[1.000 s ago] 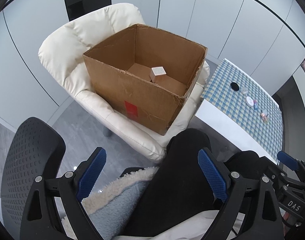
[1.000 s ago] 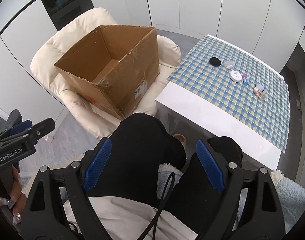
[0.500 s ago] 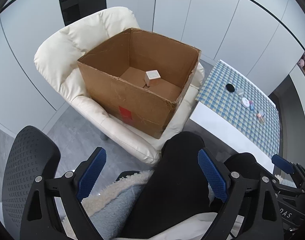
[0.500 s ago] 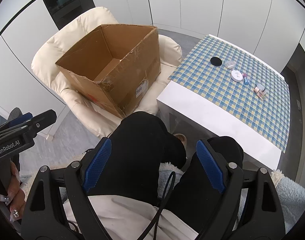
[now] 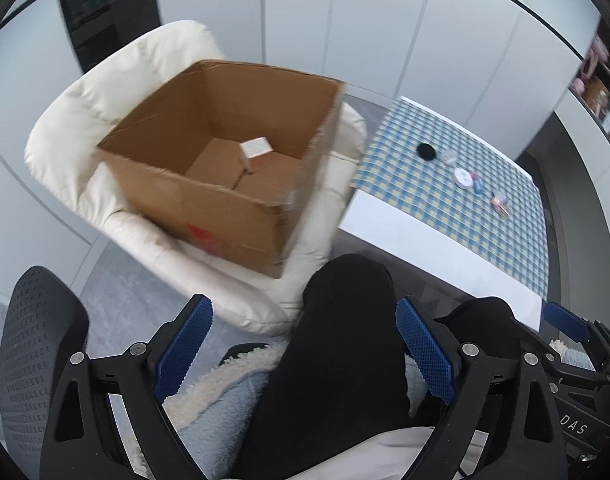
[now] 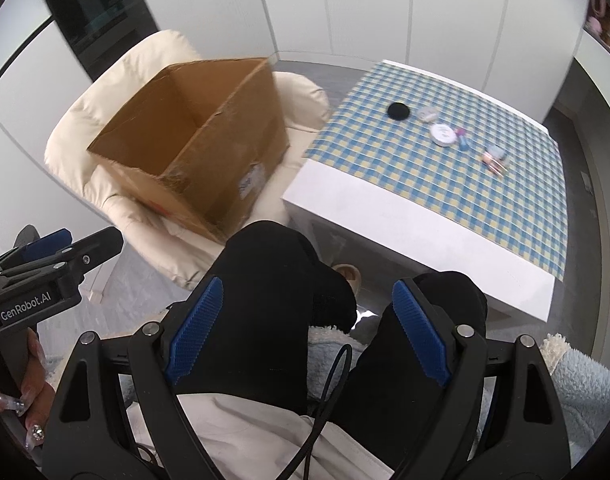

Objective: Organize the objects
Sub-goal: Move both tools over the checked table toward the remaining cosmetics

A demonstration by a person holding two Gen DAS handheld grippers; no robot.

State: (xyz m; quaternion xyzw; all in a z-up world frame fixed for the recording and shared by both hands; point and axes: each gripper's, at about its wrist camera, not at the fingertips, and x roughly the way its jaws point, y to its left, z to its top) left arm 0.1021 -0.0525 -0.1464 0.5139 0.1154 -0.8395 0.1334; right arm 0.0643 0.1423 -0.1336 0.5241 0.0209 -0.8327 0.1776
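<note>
The small cosmetic items lie in a loose row on the checked tablecloth [image 6: 445, 184], far ahead of the right gripper [image 6: 309, 332] and to its right: a black round disc [image 6: 398, 111], a clear little jar [image 6: 427, 113], a white round tin [image 6: 443, 134], a small blue bottle [image 6: 463, 141] just beside the tin, and a pinkish bottle [image 6: 493, 162] a bit apart; their details are too blurred to tell more. None of them is touched by a gripper. The cardboard box [image 5: 225, 168] stands open on a cream armchair [image 5: 117, 92], ahead of the left gripper [image 5: 301, 356], and a small white box [image 5: 256, 148] sits on its bottom near the far wall. The armchair is just beside the white table [image 6: 405, 224].

Both grippers point steeply downward over the person's lap, above the black trouser legs [image 6: 265, 292] and a light blue fleece [image 5: 221, 404]. The jaws of the left gripper stand wide apart and hold nothing. The right gripper is also spread wide and empty. In the right wrist view the left gripper is at the left edge, with the hand [image 6: 29, 392] on its handle. A black mesh chair back [image 5: 37, 344] is to the left of the left gripper.
</note>
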